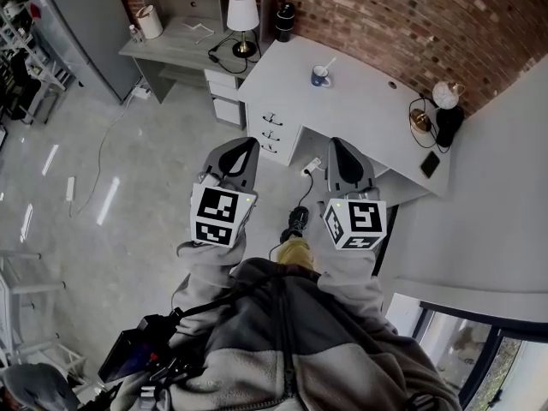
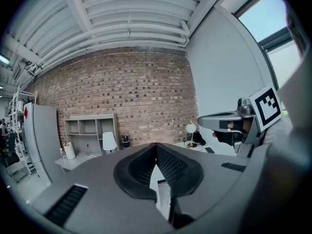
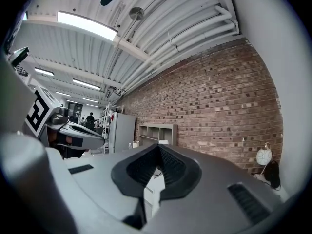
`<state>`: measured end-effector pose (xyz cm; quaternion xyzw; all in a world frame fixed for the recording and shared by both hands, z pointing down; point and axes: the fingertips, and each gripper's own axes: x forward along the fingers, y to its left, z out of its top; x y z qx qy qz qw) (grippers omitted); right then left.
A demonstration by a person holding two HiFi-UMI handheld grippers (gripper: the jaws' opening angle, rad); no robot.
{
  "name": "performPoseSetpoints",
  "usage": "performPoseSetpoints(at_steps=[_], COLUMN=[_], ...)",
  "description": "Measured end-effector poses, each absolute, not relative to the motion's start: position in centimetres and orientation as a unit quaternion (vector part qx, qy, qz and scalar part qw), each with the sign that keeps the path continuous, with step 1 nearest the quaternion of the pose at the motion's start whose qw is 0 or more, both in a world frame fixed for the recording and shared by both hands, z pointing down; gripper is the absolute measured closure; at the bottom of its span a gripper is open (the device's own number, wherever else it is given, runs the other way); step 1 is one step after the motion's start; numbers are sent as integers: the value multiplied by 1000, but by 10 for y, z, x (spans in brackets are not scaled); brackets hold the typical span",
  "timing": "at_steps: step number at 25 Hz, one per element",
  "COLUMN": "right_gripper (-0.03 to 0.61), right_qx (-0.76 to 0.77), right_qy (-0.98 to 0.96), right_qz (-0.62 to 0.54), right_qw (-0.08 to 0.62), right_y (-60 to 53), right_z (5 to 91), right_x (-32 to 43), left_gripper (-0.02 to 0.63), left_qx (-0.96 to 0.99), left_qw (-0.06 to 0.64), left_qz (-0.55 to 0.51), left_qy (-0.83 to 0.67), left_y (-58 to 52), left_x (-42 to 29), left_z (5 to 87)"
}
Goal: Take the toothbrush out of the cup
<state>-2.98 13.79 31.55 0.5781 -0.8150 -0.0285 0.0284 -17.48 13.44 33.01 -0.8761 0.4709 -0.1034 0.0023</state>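
Observation:
A blue-and-white cup (image 1: pixel 320 77) stands on the white desk (image 1: pixel 368 110) near the brick wall, with a pale toothbrush (image 1: pixel 329 64) leaning out of it to the right. Both grippers hang in the air well short of the desk, above the floor and pointing toward it. My left gripper (image 1: pixel 249 144) has its jaws closed tip to tip with nothing between them (image 2: pixel 156 147). My right gripper (image 1: pixel 336 144) is likewise shut and empty (image 3: pixel 158 147). The cup does not show in either gripper view.
A grey desk (image 1: pixel 171 41) to the left carries a white lamp (image 1: pixel 242 14) and a paper roll (image 1: pixel 150 21). On the white desk are a black canister (image 1: pixel 284 21), a globe lamp (image 1: pixel 444 95) and a phone (image 1: pixel 430 164). Drawers (image 1: pixel 274 131) face me; cables (image 1: pixel 295 208) lie on the floor.

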Motion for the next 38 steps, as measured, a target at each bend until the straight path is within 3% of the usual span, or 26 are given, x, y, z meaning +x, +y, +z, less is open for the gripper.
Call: performPoseSetpoints(at_steps=[20,26,31,38], right_gripper=[577,577,577,577], right_qx=[548,540,524,537], right_qy=[-836,-840,-850,-840], right_qz=[21,55,39,6], right_qw=[14,8,23,77], right_y=[-66,-124,-145,-161], right_z=[327,339,336,350], right_x=[64,105,117,145], left_gripper=[609,609,609,609], left_qx=[-875,-878,-893,-906], left_qw=[7,56,-1,1], left_qz=[-135,-168,-104,-106], left_qy=[464,444,437,410], left_y=[-66,-126,-163,-187], left_x=[-76,-10,25,69], left_z=[320,311,311,323])
